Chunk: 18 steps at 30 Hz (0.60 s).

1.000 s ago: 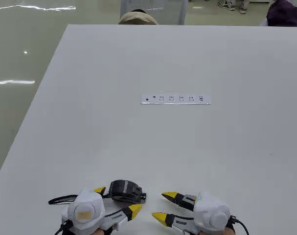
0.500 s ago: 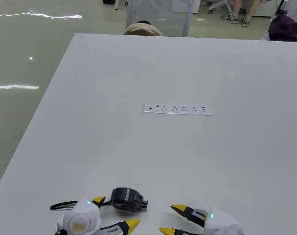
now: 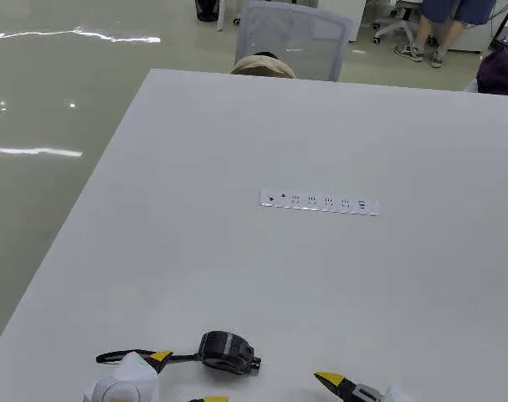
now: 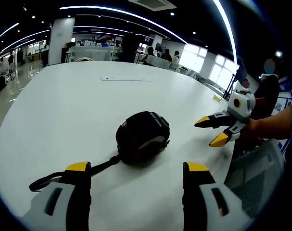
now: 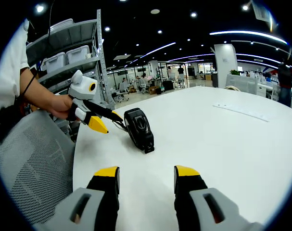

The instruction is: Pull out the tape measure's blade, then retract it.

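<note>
A black tape measure lies on the white table near its front edge, with its black wrist strap trailing to the left and its blade wound in. My left gripper is open just behind and left of it, one yellow tip by the strap. In the left gripper view the tape measure lies ahead of the open left gripper, untouched. My right gripper stands open to the right, apart from the case. From the right gripper, the tape measure sits ahead with the left gripper behind it.
A white power strip lies flat in the middle of the table. A grey mesh chair stands at the far edge, and a person's legs show beyond it. The table's left edge drops to glossy floor.
The head camera has tilted up, so the table has slid down the picture. Both grippers now sit slightly further back from the tape measure, which has not moved.
</note>
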Motion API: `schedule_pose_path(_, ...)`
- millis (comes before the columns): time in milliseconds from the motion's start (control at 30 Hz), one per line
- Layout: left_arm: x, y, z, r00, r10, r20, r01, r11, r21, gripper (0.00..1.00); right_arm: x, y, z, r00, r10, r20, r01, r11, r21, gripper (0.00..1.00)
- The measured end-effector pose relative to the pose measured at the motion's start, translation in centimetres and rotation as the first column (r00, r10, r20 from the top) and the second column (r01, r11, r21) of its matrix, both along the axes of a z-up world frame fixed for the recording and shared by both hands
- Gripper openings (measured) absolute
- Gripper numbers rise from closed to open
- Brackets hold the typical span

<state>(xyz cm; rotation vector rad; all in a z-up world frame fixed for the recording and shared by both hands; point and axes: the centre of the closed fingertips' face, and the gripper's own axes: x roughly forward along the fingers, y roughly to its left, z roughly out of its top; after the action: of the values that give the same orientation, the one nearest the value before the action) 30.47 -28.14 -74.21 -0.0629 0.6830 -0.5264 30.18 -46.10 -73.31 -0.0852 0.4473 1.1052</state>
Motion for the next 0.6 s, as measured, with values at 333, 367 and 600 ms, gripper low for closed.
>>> schedule_pose_path(333,-1.2,1.2,0.0,1.0,-0.014,0.006,0.014,1.0,0.024,0.76,-0.6,-1.4,0.3,1.0,-0.027,0.007,0.027,1.0,-0.014,0.48)
schedule_pose_path(367,-1.2,1.4,0.1,1.0,-0.008,0.005,0.008,1.0,0.021,0.76,-0.7,-1.5,0.4,1.0,-0.026,0.009,0.026,1.0,-0.013,0.47)
schedule_pose_path(600,-1.6,2.4,0.8,1.0,0.016,0.009,-0.016,1.0,0.013,0.76,-1.3,-1.9,0.8,0.999,-0.044,0.006,0.044,0.999,-0.013,0.48)
